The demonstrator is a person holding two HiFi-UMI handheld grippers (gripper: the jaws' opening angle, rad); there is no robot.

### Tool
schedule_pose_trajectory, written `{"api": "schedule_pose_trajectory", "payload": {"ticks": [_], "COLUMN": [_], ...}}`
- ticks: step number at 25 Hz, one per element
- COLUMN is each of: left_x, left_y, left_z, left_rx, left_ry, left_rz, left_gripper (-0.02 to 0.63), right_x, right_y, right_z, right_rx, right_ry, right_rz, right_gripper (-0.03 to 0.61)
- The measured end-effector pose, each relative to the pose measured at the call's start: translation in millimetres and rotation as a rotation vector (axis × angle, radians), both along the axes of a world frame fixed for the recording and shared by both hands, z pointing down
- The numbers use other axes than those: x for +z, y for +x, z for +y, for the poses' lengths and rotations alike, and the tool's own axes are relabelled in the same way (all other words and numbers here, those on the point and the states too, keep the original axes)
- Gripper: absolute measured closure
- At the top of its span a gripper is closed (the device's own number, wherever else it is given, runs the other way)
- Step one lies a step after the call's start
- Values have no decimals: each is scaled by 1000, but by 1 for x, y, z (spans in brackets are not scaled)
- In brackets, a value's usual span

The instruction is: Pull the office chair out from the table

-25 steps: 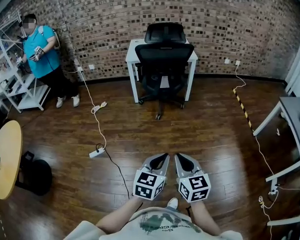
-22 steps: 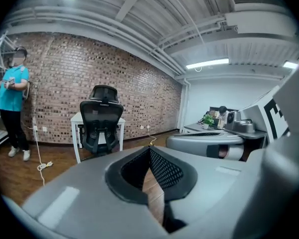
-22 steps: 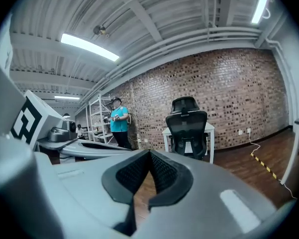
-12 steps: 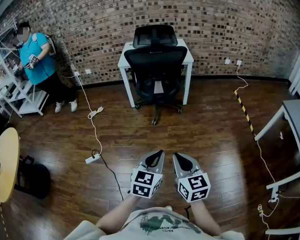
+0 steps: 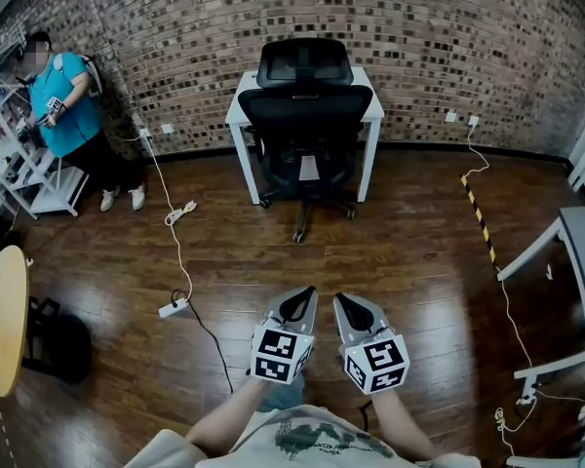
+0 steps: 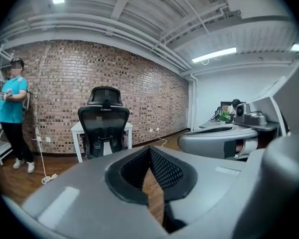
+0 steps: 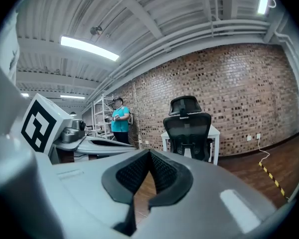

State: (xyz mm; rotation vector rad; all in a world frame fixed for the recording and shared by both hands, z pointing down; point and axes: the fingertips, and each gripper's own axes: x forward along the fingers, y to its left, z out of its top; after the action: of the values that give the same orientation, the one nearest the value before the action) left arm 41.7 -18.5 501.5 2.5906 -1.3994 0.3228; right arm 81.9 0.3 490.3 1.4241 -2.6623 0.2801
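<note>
The black mesh office chair (image 5: 307,130) is tucked under the white desk (image 5: 238,108) at the far brick wall, well apart from the left gripper (image 5: 306,294) and right gripper (image 5: 339,300), both closed and empty. Best to approach it squarely, then open both to take its sides.

office chair (image 5: 305,125) before table (image 5: 242,100) — person (image 5: 58,100) far left
</note>
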Motion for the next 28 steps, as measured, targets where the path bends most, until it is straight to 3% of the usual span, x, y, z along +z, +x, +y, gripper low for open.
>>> {"api": "schedule_pose_trajectory", "payload": {"ticks": [13, 28], "left_x": [-8, -30], "left_y": [-22, -67], "left_z": [-135, -244], "left_rx": [90, 135], "left_ry": [-32, 26], "left_rz": [83, 127], "left_gripper": [601, 601], "right_x": [-9, -27], "right_y": [-38, -84], "right_z": [-140, -248], "right_rx": [50, 72], "right_ry": [-14, 37], "right_rz": [67, 94], "right_gripper": [578, 578]}}
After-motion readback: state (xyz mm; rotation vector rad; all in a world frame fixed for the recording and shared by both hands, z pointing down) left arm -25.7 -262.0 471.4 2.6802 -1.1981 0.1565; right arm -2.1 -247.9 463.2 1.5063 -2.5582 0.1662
